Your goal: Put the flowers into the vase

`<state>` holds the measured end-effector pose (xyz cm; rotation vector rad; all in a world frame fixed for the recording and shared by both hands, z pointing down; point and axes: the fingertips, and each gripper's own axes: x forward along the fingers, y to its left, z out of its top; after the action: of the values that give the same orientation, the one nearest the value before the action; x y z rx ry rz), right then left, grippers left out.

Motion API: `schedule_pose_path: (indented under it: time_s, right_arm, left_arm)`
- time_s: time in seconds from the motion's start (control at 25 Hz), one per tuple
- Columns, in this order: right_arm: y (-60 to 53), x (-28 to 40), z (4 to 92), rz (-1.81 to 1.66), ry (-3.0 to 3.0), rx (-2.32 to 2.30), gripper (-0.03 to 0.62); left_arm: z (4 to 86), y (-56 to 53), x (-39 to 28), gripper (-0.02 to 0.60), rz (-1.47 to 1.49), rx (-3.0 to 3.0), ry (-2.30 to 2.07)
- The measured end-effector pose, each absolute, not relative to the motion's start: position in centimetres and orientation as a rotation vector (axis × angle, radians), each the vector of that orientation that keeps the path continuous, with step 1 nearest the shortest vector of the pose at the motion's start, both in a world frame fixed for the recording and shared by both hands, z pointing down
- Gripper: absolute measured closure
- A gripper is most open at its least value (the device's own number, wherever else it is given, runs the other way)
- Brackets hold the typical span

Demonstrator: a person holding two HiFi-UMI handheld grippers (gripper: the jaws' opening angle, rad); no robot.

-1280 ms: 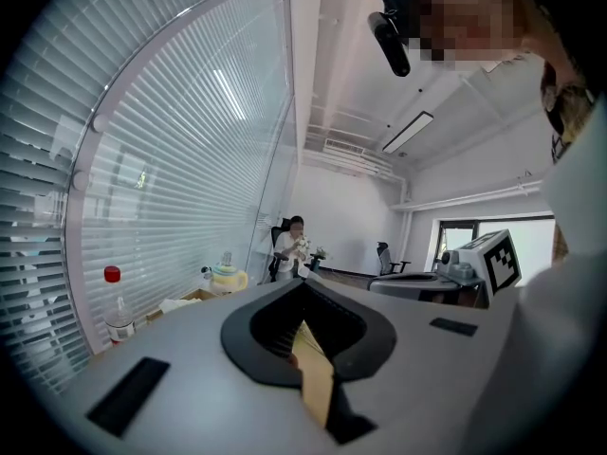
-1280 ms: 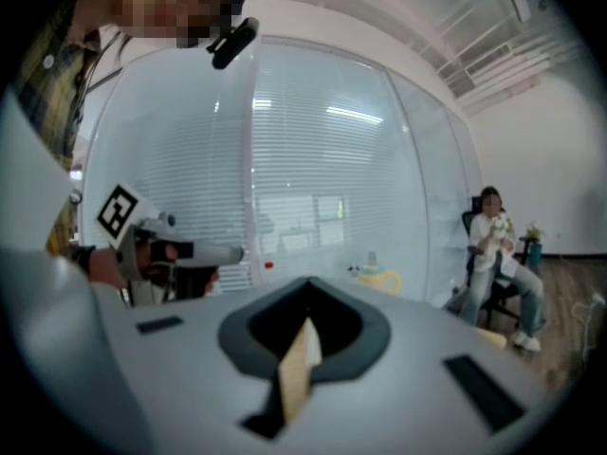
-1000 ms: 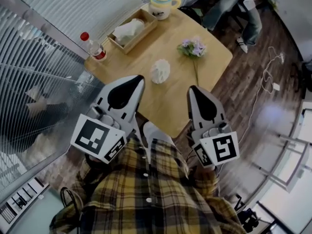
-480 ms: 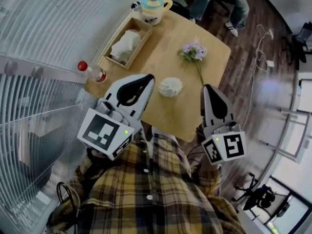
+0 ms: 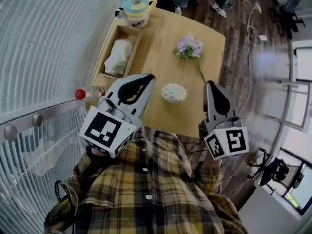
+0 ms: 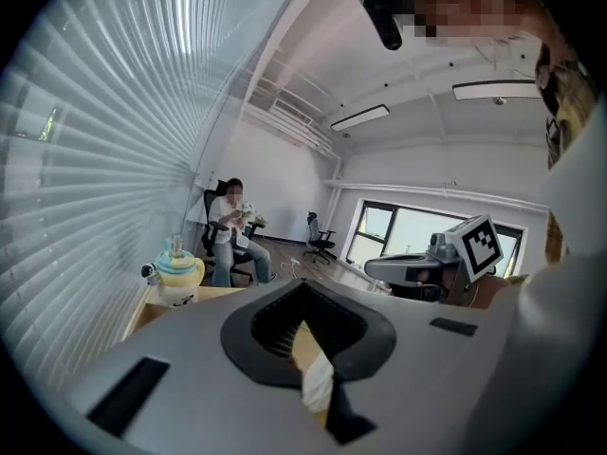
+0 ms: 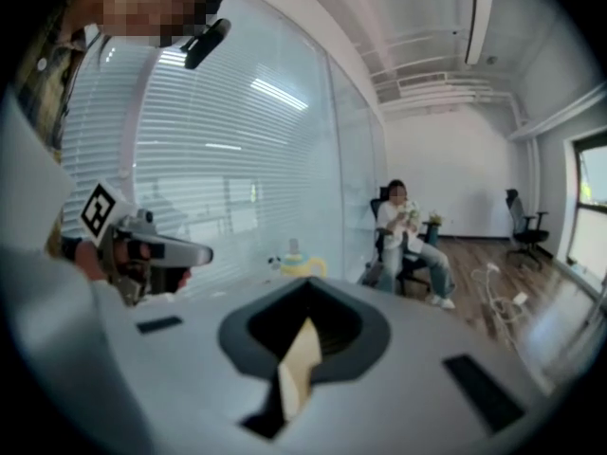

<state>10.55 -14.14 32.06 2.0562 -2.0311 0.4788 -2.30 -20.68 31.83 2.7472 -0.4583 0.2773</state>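
The flowers (image 5: 190,47), a purple-and-white bunch on a long green stem, are laid flat on the far right part of the wooden worktop (image 5: 161,57). The white ribbed vase (image 5: 173,92) is stood closer to the near edge, apart from the flowers. The left gripper (image 5: 145,80) and the right gripper (image 5: 211,87) are held left and right of the vase, the fingers of each closed together with nothing gripped. A wooden tray (image 5: 127,31), a lidded pot (image 5: 135,5) and a red-capped bottle (image 5: 88,92) are located along the left side.
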Motion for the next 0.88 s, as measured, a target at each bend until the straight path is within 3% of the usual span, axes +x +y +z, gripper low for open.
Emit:
schedule_pose_path:
  time_s: [0.88]
  right_arm:
    - [-17.2,18.2,41.4,0.628,-1.945,1.800,0.582]
  left_arm:
    - [37.2,-20.2,0.0,0.572,0.423,2.604,-0.548]
